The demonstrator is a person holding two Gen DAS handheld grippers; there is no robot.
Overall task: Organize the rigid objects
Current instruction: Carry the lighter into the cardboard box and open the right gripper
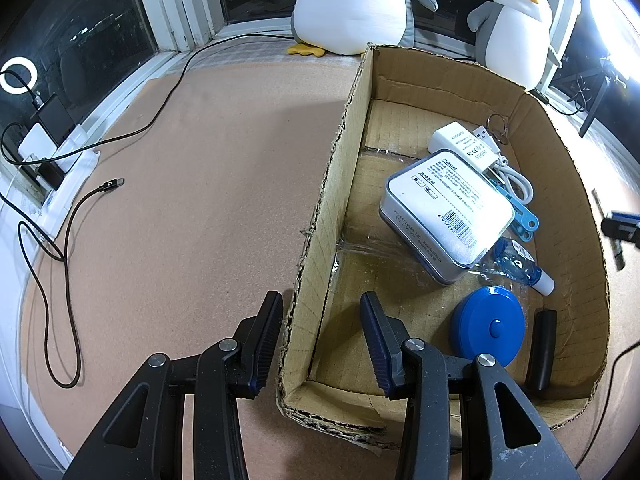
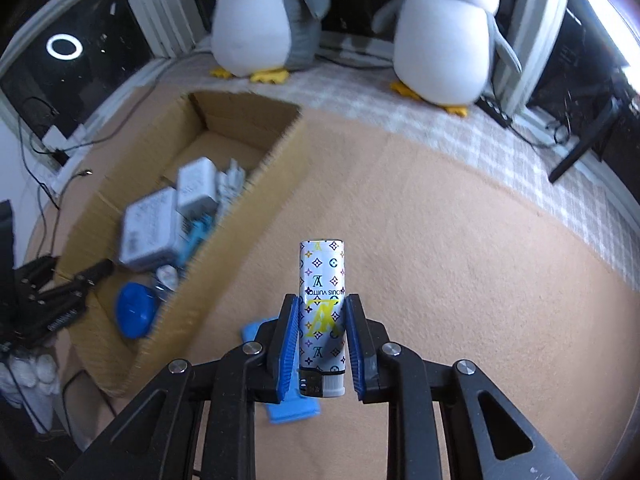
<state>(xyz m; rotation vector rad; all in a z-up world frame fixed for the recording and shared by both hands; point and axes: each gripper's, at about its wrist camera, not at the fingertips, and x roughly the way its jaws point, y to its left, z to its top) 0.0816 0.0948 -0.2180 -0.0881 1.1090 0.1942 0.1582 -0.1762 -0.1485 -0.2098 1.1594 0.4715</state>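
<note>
My left gripper (image 1: 320, 320) is open, its fingers astride the near left wall of a cardboard box (image 1: 344, 128), not closed on it. The box holds a white tin (image 1: 448, 216), a white charger with cable (image 1: 464, 144), a blue clip (image 1: 520, 216), a blue round case (image 1: 490, 322), a small blue bottle (image 1: 520, 264) and a black cylinder (image 1: 542, 354). My right gripper (image 2: 322, 336) is shut on a white patterned lighter (image 2: 322, 304), held above the mat to the right of the box (image 2: 224, 200). The left gripper (image 2: 60, 296) shows at the box's near corner.
A blue flat object (image 2: 288, 408) lies on the mat under my right gripper. Two plush penguins (image 2: 440, 32) stand on the sill behind. Black cables (image 1: 68, 240) and a power strip (image 1: 52, 160) lie at the mat's left edge. A black stand (image 2: 580, 148) is at right.
</note>
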